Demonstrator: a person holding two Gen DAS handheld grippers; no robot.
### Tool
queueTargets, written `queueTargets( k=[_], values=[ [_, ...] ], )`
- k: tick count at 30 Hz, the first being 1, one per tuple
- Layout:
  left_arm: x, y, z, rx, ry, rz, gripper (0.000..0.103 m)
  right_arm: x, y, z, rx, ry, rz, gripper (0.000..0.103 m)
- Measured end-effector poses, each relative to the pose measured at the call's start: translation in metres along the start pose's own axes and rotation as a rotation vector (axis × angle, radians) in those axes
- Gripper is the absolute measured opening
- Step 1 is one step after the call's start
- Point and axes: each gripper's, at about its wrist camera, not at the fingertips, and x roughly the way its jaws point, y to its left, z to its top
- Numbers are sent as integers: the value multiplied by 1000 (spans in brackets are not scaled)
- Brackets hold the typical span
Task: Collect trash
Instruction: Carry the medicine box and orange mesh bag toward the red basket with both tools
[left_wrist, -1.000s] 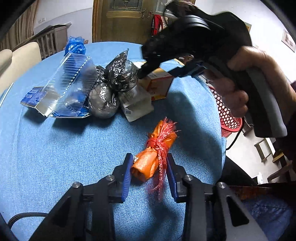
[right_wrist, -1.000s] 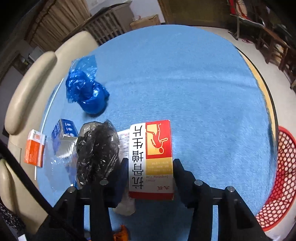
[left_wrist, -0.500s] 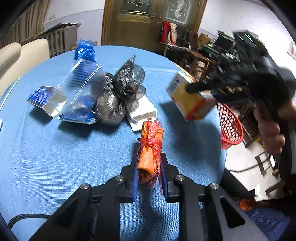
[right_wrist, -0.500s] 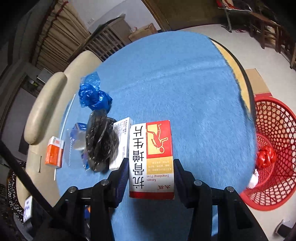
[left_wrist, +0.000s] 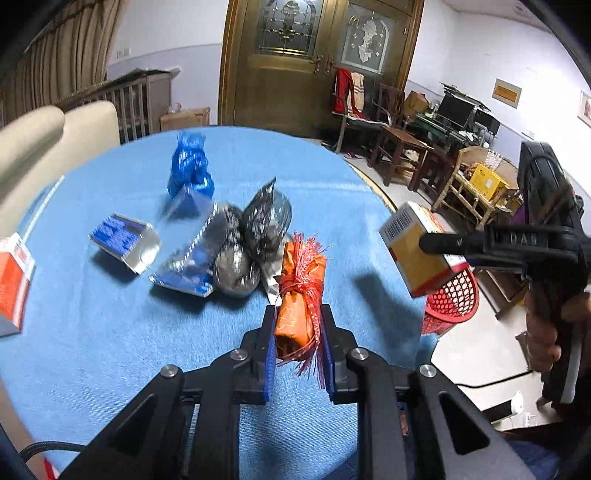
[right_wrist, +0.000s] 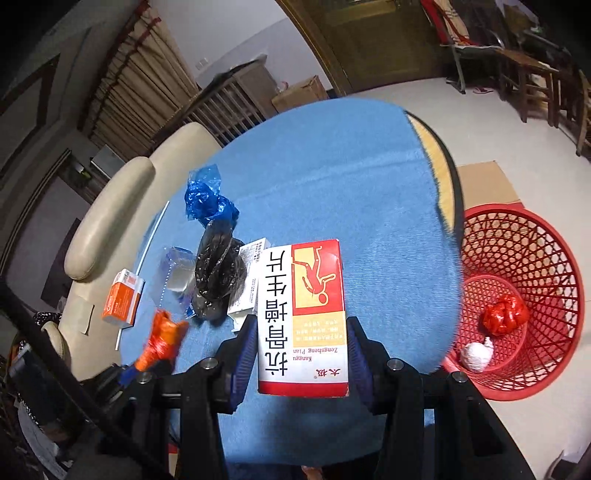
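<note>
My left gripper is shut on an orange wrapper tied with red ribbon, lifted off the blue tablecloth. My right gripper is shut on a red, white and yellow medicine box, held above the table's right edge. The left wrist view shows that box in the air at the right, over the red mesh basket. In the right wrist view the basket stands on the floor at the right with a red wad and a white wad in it.
On the table lie a black plastic bag, a blue plastic bag, a clear blister pack, a small blue-and-silver box, a white box and an orange box. A beige sofa stands behind; chairs and clutter fill the room's right.
The left gripper closed on the orange wrapper and lifted it off the cloth. The right gripper carried the medicine box away from the pile toward the table's right edge, bringing the red basket into view.
</note>
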Motion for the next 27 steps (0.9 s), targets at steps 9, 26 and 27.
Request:
queueTargets(
  k=[9, 26, 27],
  values=[
    [-27, -36, 24, 69, -33, 157, 22, -28, -11, -5, 6, -69, 5, 50],
    [-42, -79, 42, 177, -70, 360, 22, -66, -24, -18, -13, -174, 27, 50],
    [-41, -80, 43, 179, -71, 362, 22, -67, -25, -18, -12, -177, 30, 50]
  ],
)
